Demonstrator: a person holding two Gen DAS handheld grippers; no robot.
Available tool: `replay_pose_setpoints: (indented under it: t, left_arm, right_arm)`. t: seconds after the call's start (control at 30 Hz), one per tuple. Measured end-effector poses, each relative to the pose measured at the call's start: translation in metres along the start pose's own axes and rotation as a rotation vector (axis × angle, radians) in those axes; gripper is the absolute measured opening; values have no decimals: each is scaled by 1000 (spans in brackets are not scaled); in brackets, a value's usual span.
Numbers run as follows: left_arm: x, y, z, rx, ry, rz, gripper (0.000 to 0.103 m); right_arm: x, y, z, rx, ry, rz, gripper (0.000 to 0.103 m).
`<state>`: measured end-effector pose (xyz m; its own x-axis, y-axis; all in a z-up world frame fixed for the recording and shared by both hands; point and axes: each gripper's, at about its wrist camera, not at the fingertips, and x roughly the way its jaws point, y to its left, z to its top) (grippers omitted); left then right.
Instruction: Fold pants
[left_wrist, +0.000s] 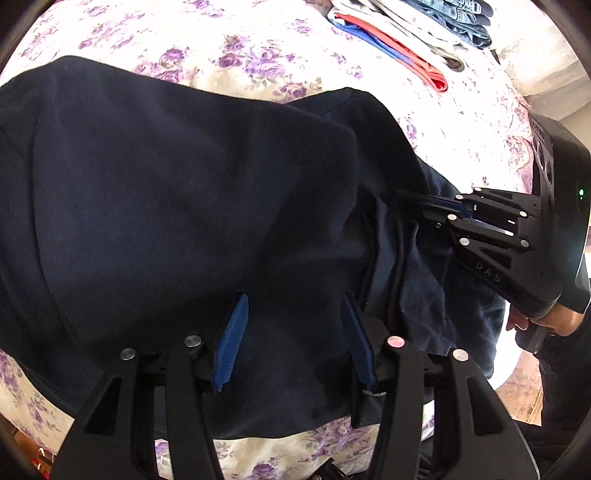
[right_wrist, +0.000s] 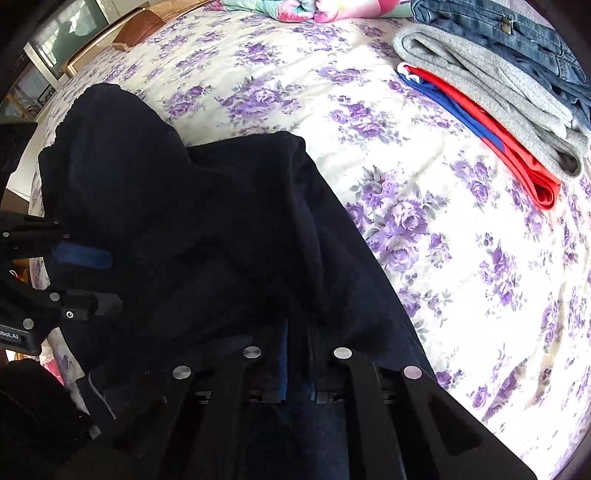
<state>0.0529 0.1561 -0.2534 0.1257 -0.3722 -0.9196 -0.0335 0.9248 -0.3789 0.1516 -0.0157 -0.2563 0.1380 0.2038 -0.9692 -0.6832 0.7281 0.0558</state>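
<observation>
Bed (right_wrist: 424, 229) is carrying the dark pants (left_wrist: 177, 192), lying bunched: soft, limp, best taken at edge seams. Left gripper (left_wrist: 291, 332) is hovering with fingers spread apart. Right gripper (right_wrist: 297, 354) is clenching a pants fold.

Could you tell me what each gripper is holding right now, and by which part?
The right gripper is shut on the dark navy pants at a bunched fabric edge; which part is unclear. The left gripper is open over the cloth, holding nothing.
</observation>
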Motion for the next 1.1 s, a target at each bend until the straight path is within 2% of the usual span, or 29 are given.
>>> replay_pose_setpoints:
  t: [0.1, 0.2, 0.27, 0.33, 0.4, 0.43, 0.47, 0.53, 0.67, 0.77, 0.83, 0.93, 1.03, 1.1]
  left_arm:
    - [1, -2, 4, -3, 2, -2, 53]
    - [0, -6, 9, -3, 7, -1, 53]
    - [-14, -6, 7, -11, -9, -27, 54]
    - [-37, -1, 4, -25, -59, -53, 54]
    - [-66, 11, -1, -61, -123, -54, 54]
    - [-79, 19, -4, -87, -153, -49, 59]
    - [-93, 31, -8, -123, -183, -39, 70]
    - [-114, 58, -17, -212, -237, -12, 81]
    - [-124, 114, -36, -396, -257, -6, 82]
    - [-113, 145, -45, -503, -243, -70, 82]
    - [-100, 155, -43, -529, -232, -91, 82]
    - [-77, 159, -32, -533, -206, -137, 82]
    - [-58, 162, -17, -506, -187, -150, 98]
    - [-50, 154, -3, -466, -180, -82, 98]
  right_arm:
    - [-1, 0, 3, -1, 8, 5, 10]
    - [-6, 7, 6, 10, 22, -30, 18]
    - [-18, 8, 9, 27, 15, -5, 36]
    - [-43, 15, 13, 48, -40, 14, 42]
    - [-73, 19, 9, 44, -97, 16, 51]
    - [-85, 25, 5, 39, -118, 13, 57]
    - [-94, 31, 0, 34, -130, 6, 58]
    - [-106, 50, -13, 24, -131, -21, 58]
    - [-95, 77, -43, 34, -69, -55, 58]
    - [-77, 87, -63, 50, -18, -30, 57]
    - [-71, 90, -69, 71, -5, -14, 57]
    - [-77, 90, -81, 90, -31, -29, 57]
    - [-81, 86, -89, 114, -48, -37, 57]
    - [-83, 82, -92, 130, -44, -39, 57]
